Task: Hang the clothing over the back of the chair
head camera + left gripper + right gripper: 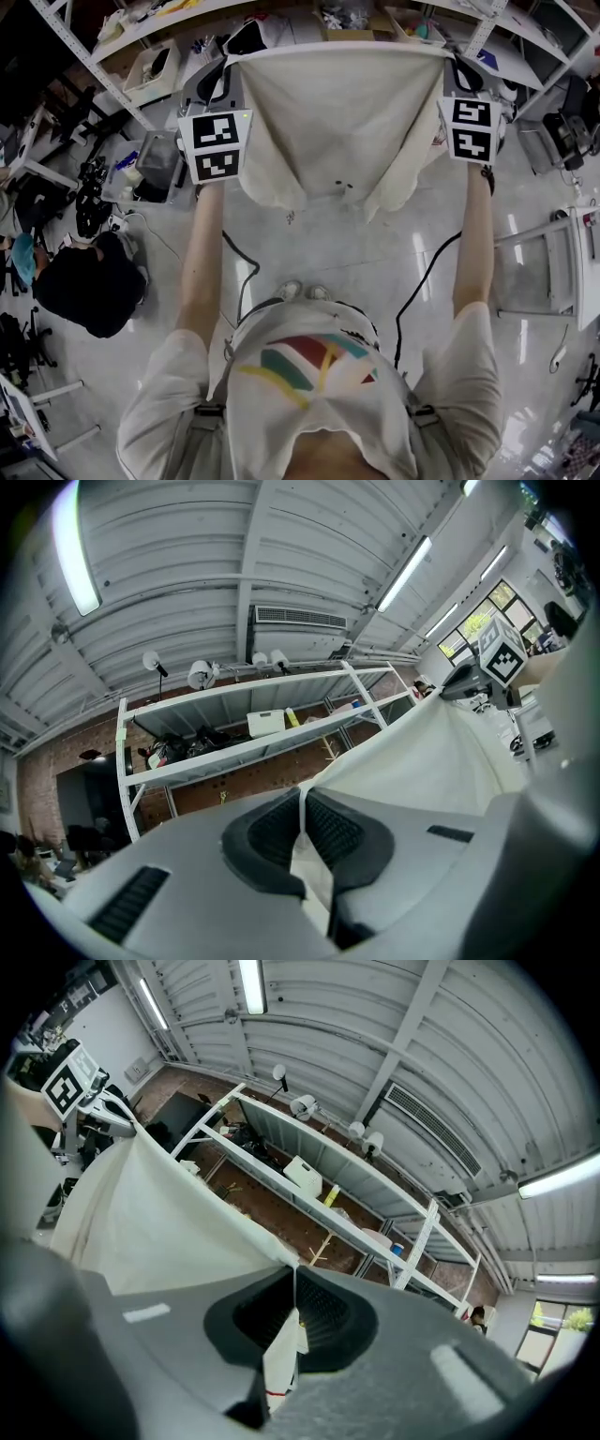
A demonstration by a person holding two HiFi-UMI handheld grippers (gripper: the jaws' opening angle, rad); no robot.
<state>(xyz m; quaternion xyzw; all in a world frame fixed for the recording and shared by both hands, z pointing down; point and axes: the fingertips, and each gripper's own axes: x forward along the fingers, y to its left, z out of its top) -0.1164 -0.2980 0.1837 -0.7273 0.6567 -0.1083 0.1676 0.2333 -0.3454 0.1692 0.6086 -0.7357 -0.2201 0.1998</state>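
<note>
cream garment (337,112) spread wide, metal shelving (169,26) behind, white frame (553,272) at right

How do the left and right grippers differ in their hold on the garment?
The left gripper pinches the garment's top corner at the head view's left; the right gripper the opposite corner. Cloth between the left gripper's pads is plain; that in the right gripper shows a red thread. Both are shut on the garment, its top edge stretched.

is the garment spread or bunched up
Spread: the cream garment hangs flat, its top edge stretched between the left gripper and right gripper, each shut on it.
</note>
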